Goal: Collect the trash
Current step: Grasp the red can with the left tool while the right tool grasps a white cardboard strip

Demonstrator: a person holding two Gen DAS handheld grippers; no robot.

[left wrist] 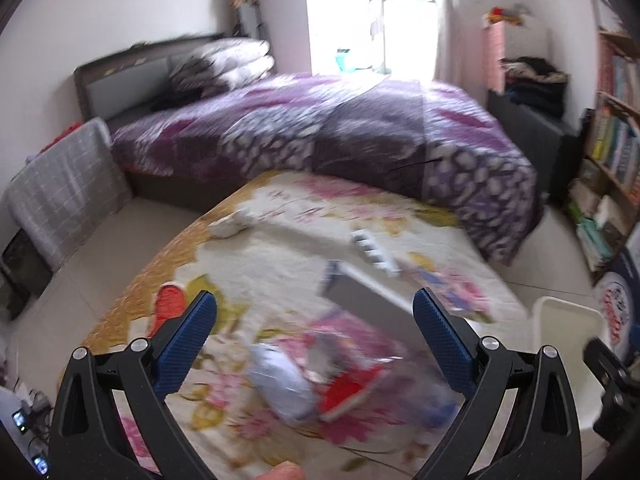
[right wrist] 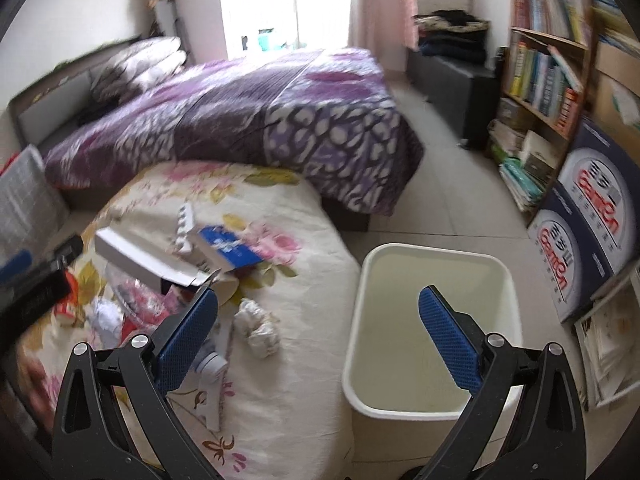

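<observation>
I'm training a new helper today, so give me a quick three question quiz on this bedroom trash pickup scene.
1. True or false: the white bin already holds trash.
2. The crumpled paper ball lies on: A) the purple bed, B) the flowered cloth, C) the floor.
3. Fill in: both the left tool and the right tool are ____.

Key: 1 false, nothing shows inside it. 2 B. 3 open, holding nothing.
</observation>
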